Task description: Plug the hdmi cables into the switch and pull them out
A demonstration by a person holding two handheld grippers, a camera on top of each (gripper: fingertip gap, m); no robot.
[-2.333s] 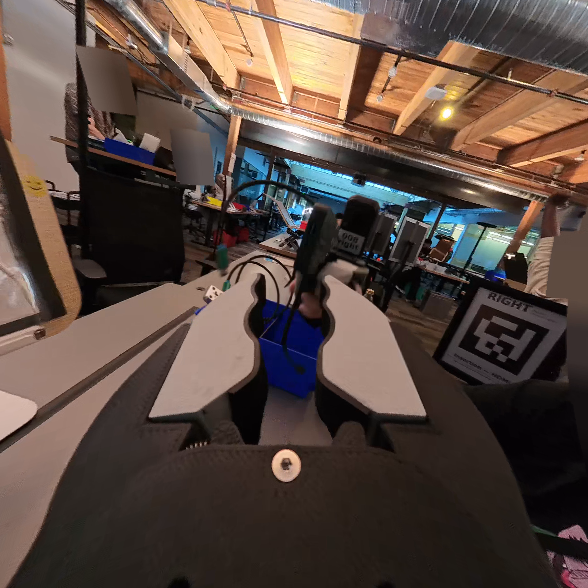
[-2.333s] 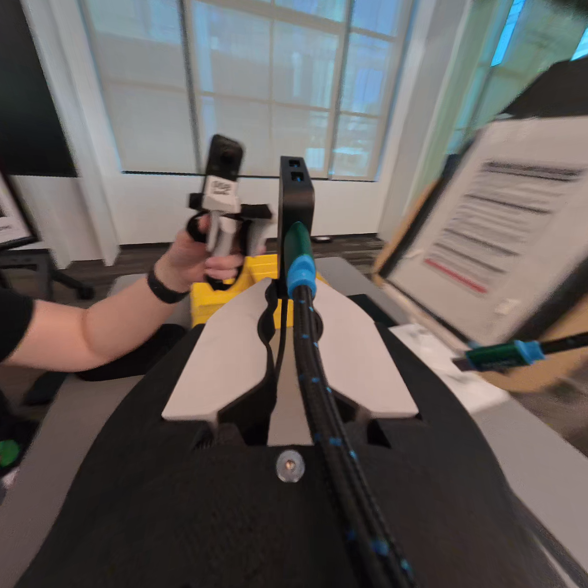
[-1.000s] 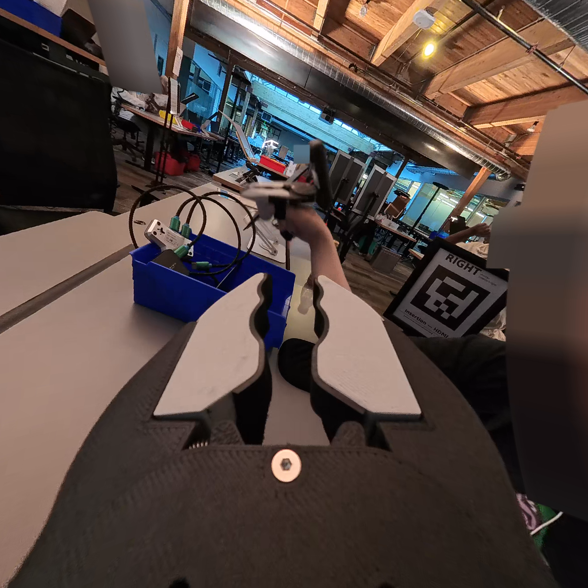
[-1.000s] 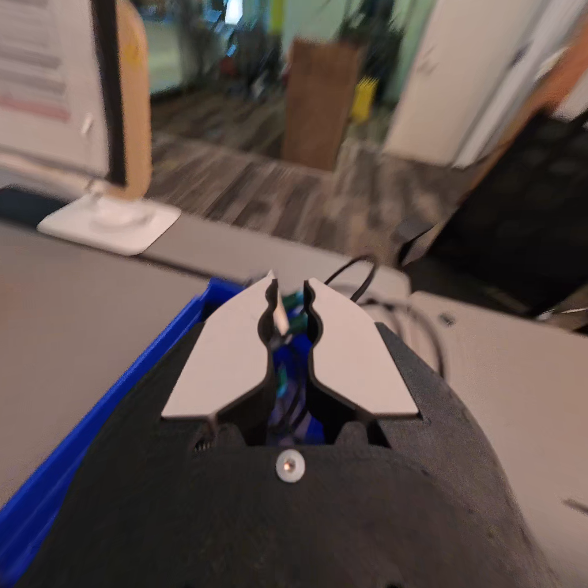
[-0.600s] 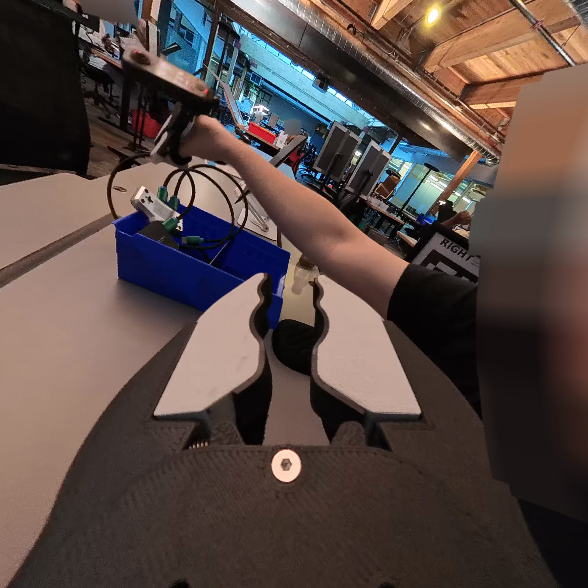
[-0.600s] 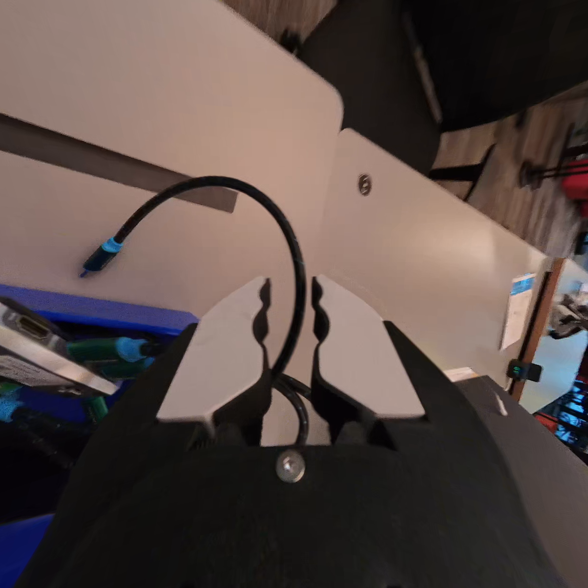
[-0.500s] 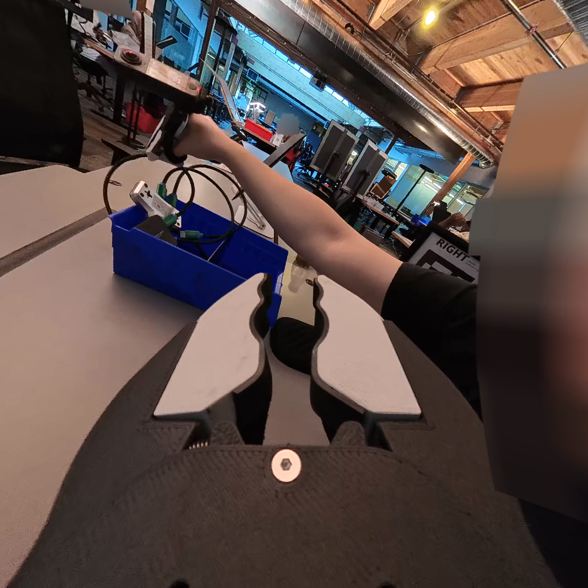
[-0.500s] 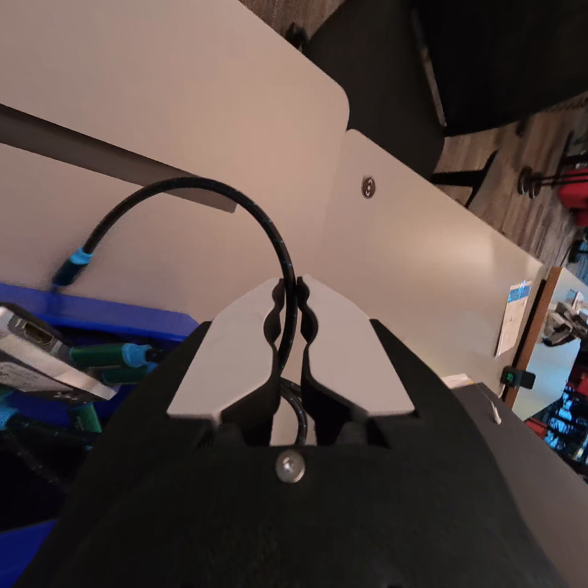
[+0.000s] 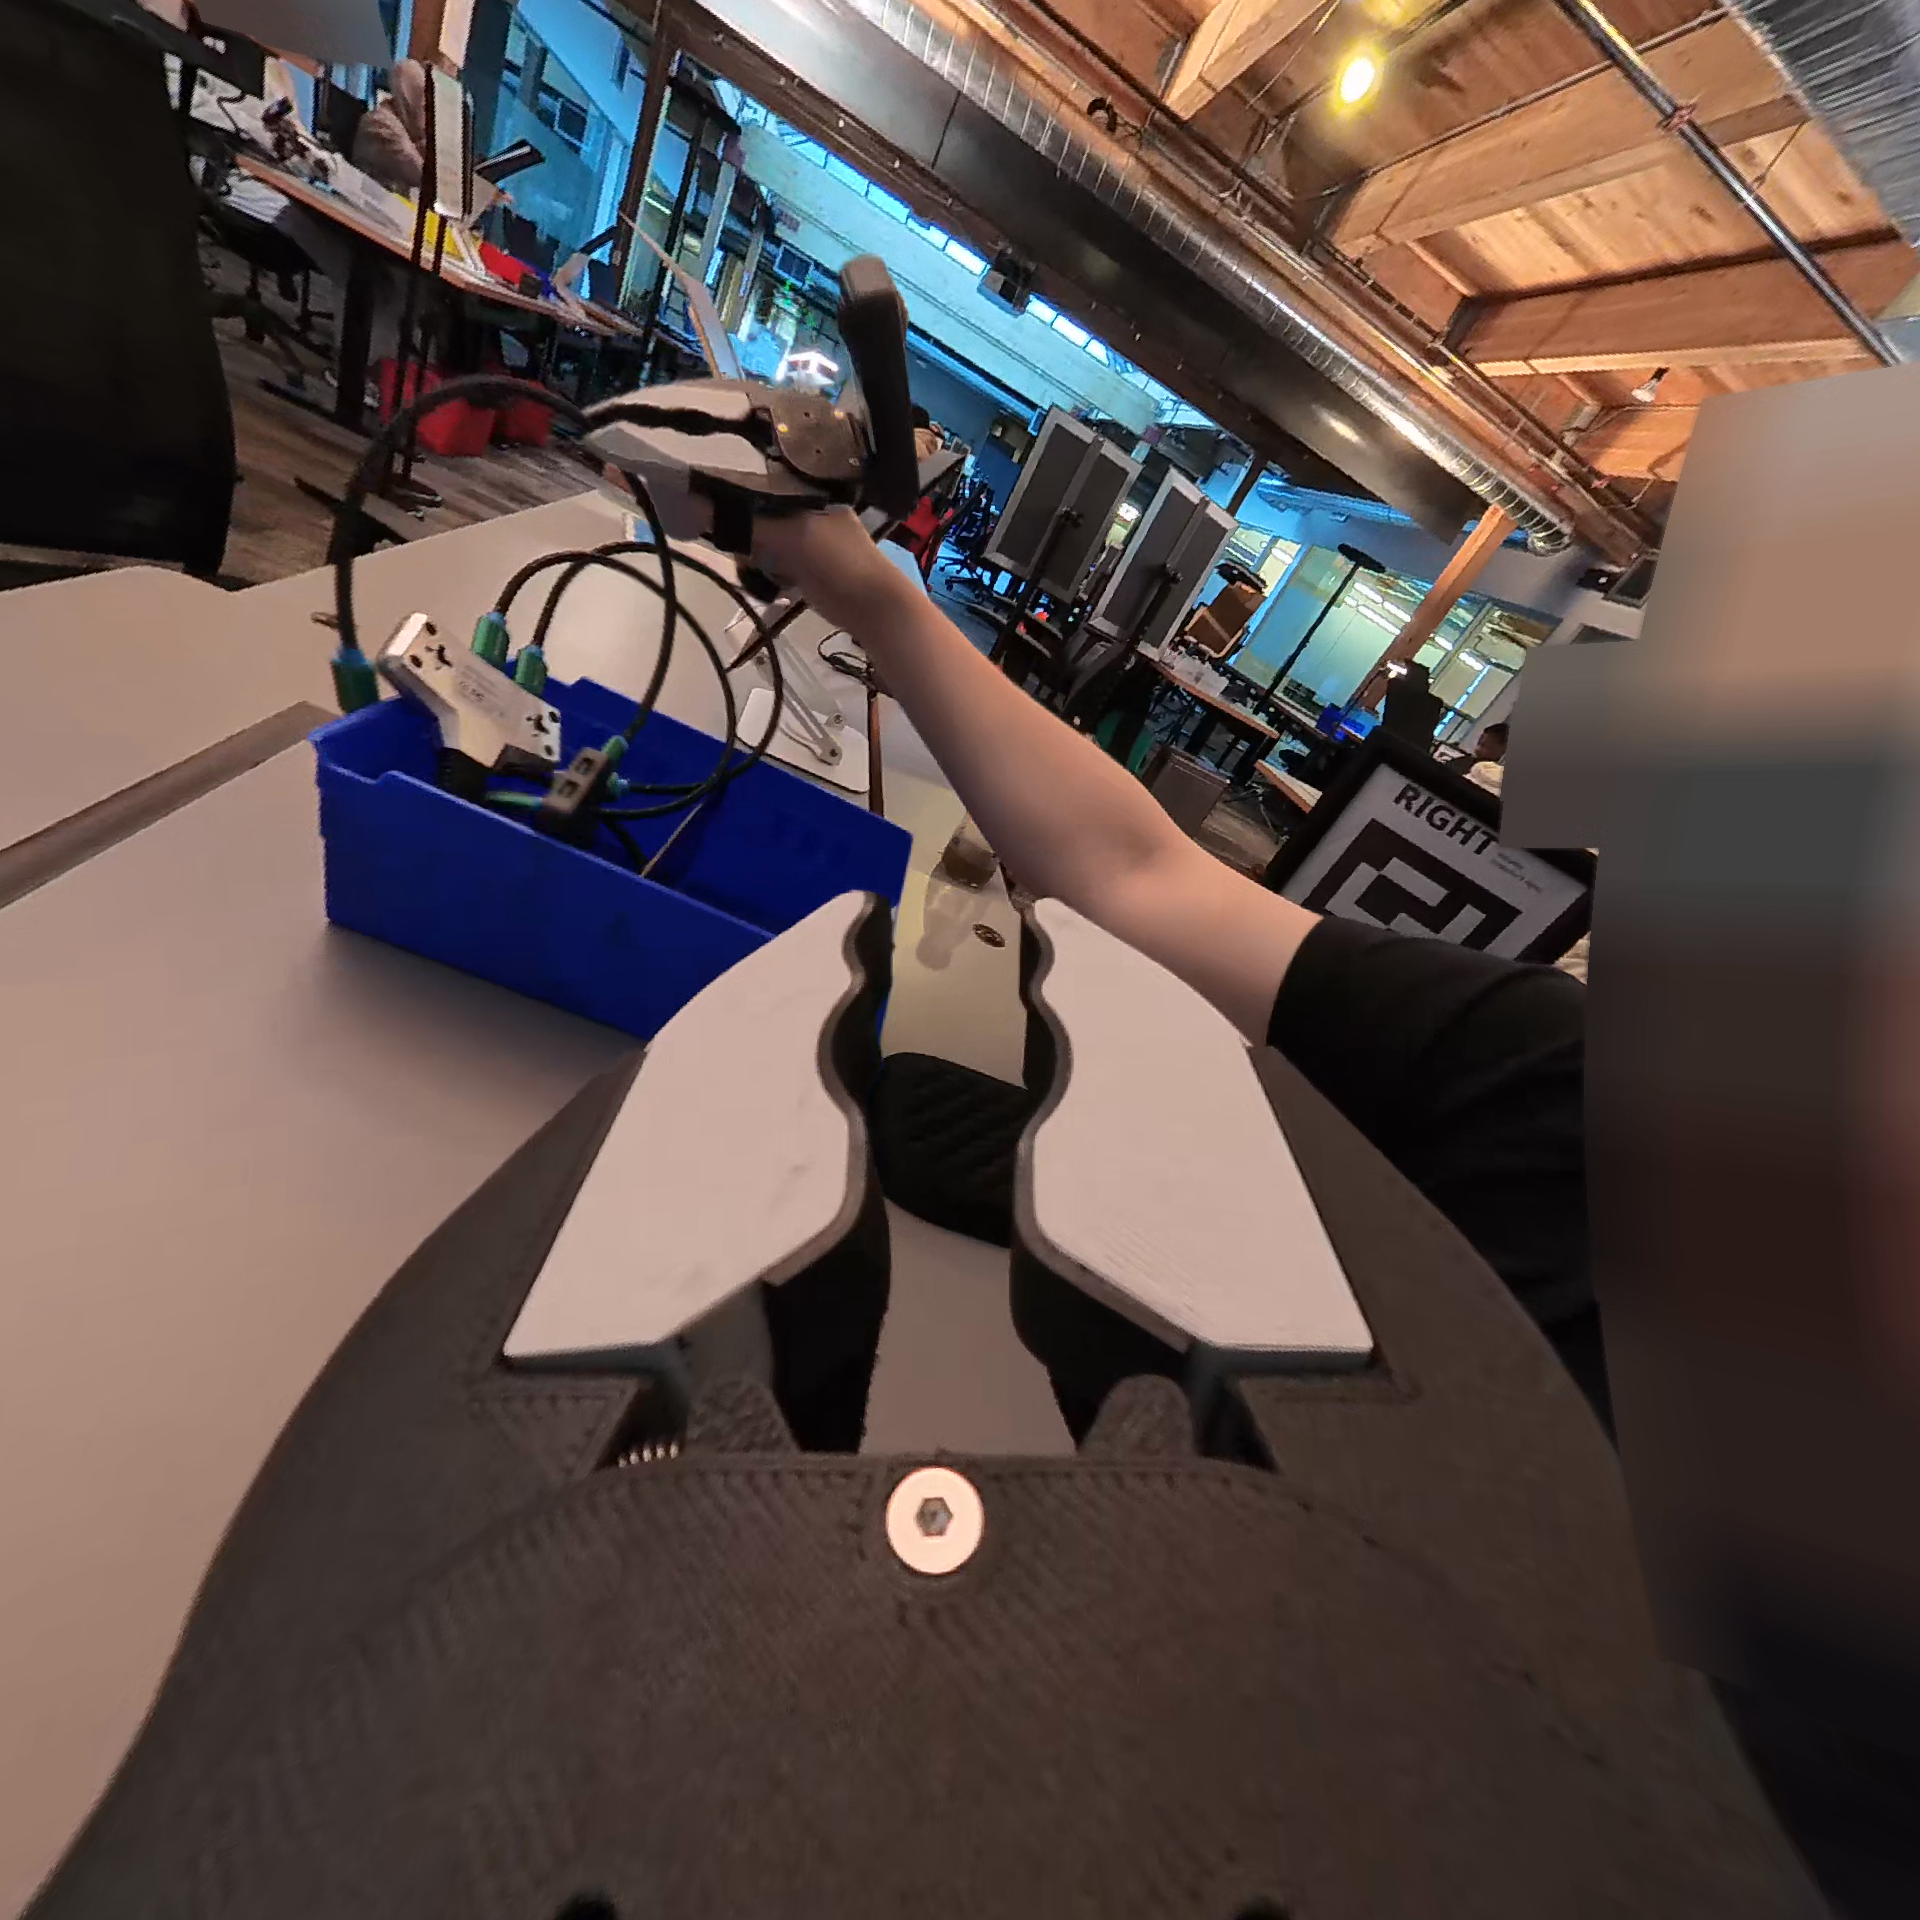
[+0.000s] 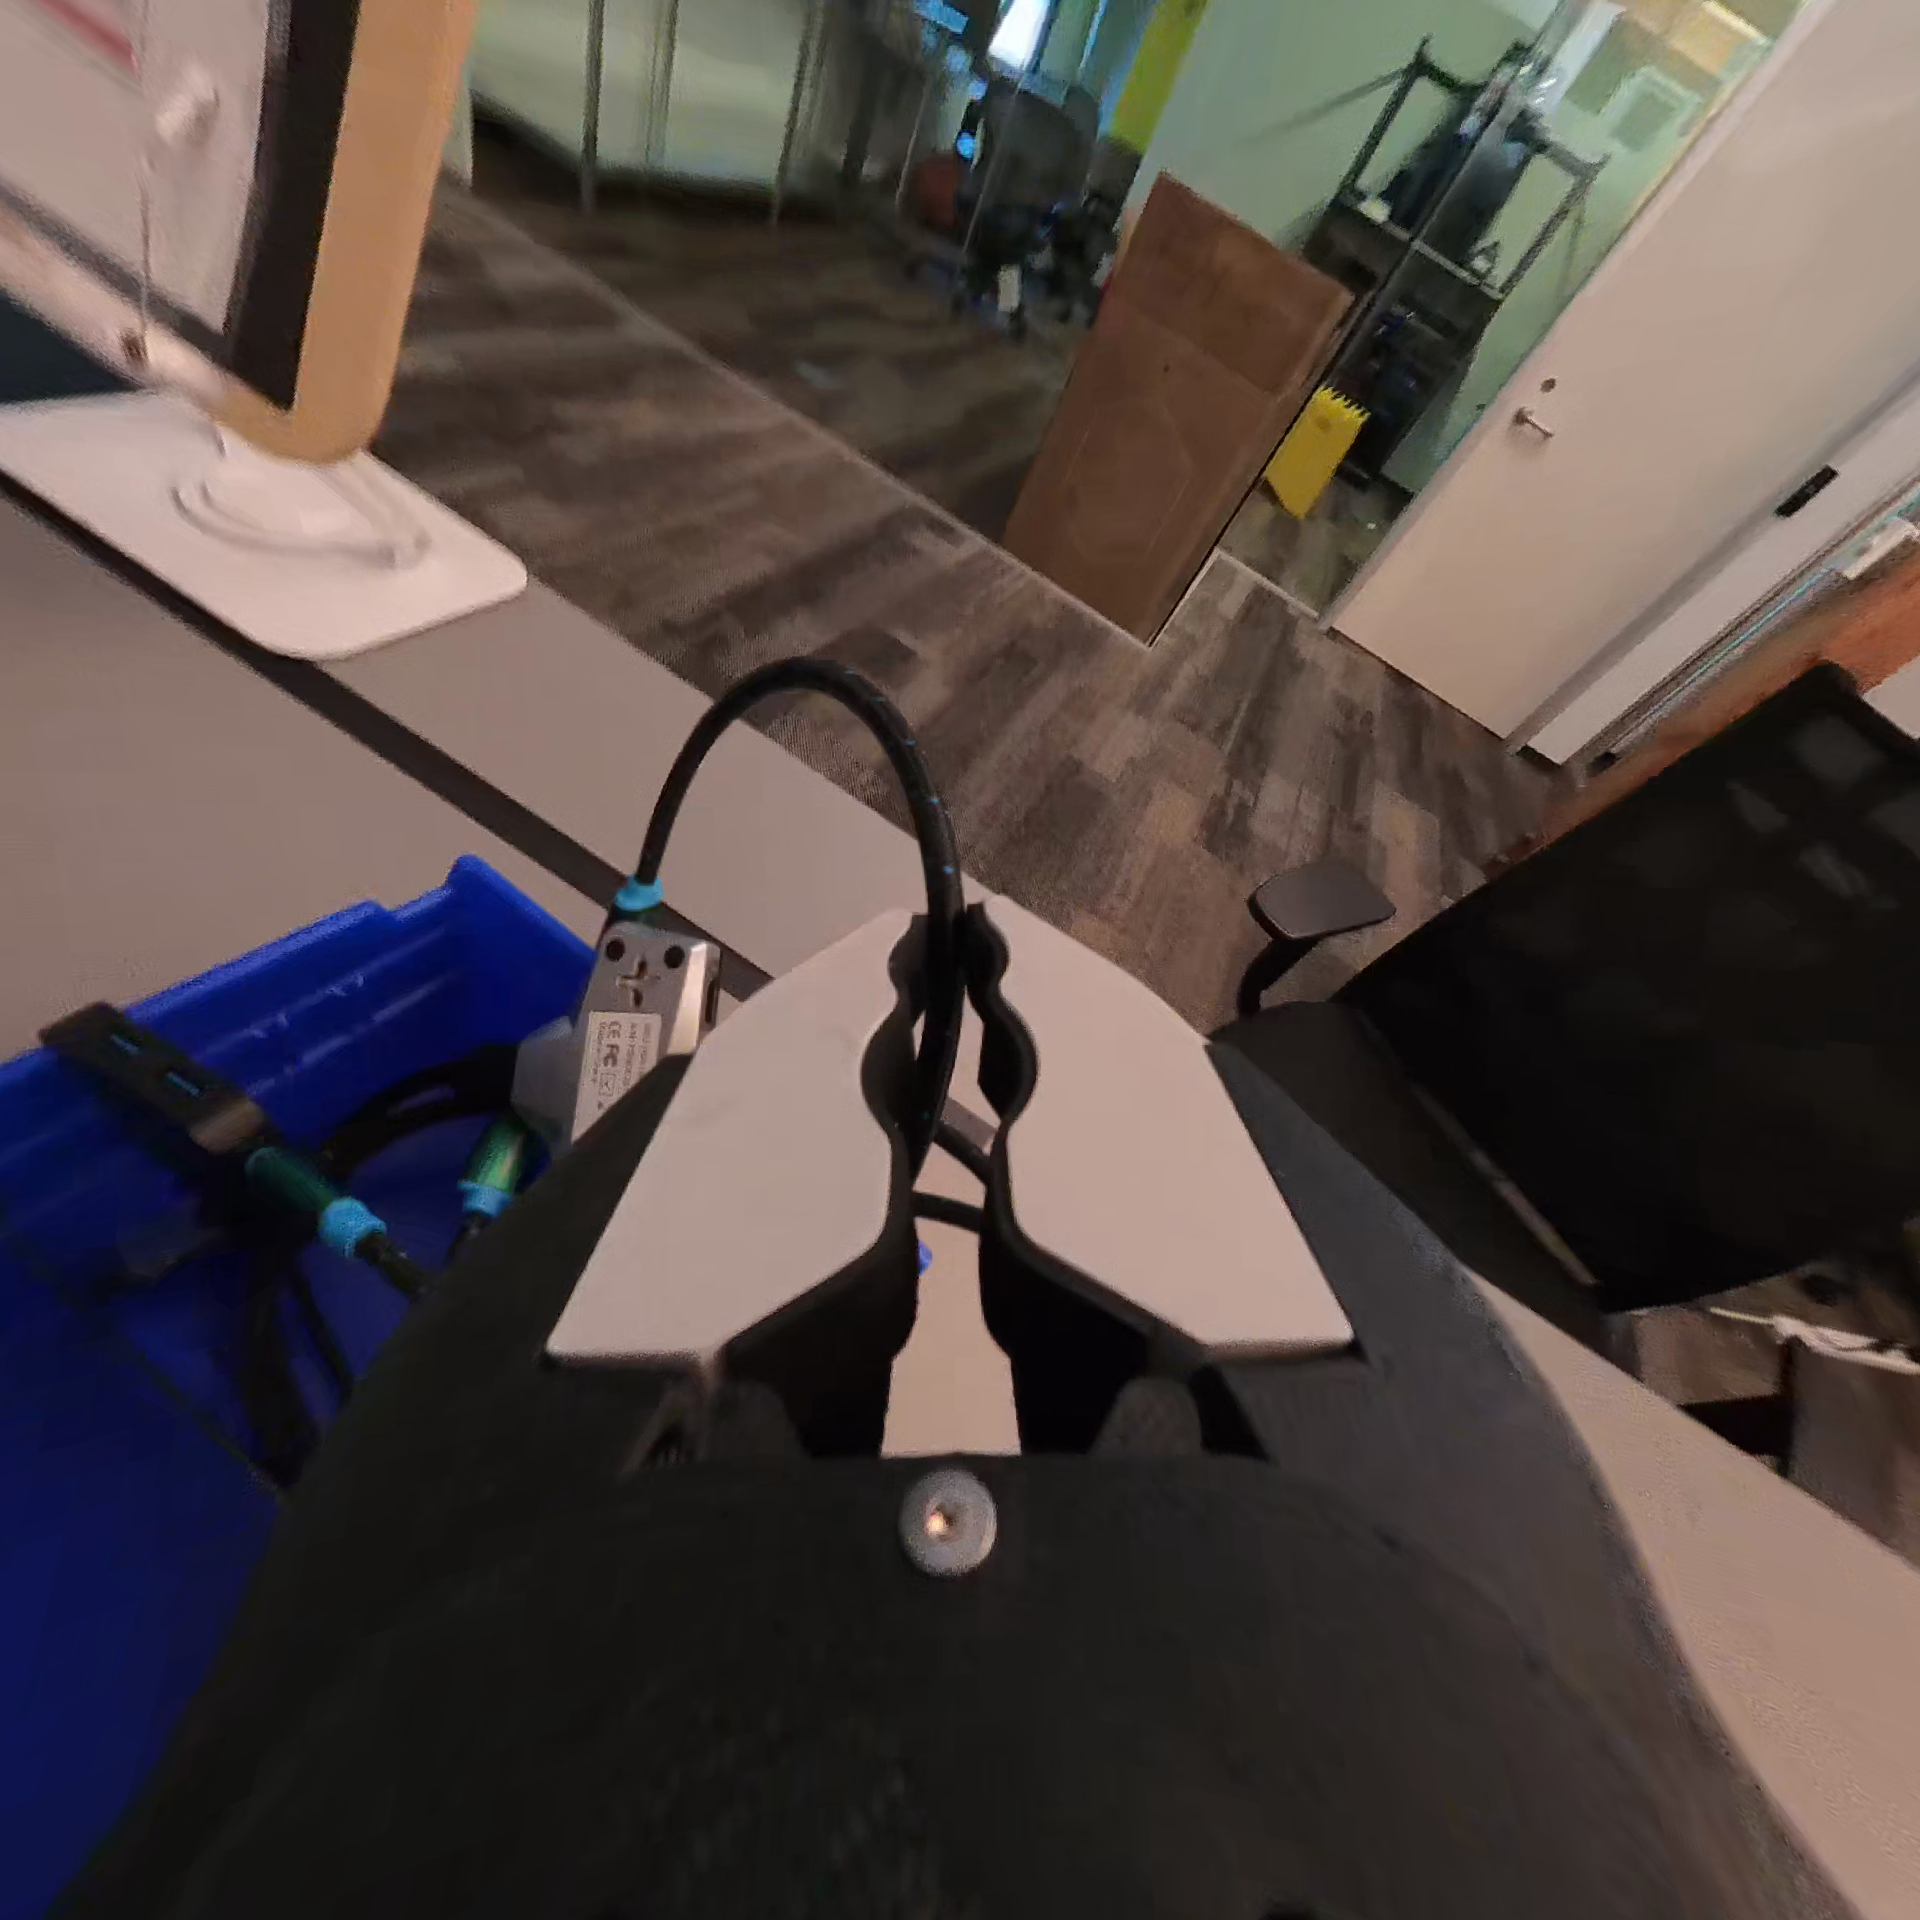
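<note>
Right gripper pinched on a black HDMI cable, which arches up and over to a teal-collared plug pointing down into the silver switch. Switch tilted, long axis sloping, at the far end of the blue bin on the desk. Left gripper parted, empty, low over the desk's near edge.

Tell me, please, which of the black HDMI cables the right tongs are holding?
The right tongs pinch the black braided cable arching highest, left of the blue bin; the others loop lower.

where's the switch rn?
Left wrist view, upper left: the switch sits tilted at the far left end of the blue bin, cables plugged in, below the right gripper.
</note>
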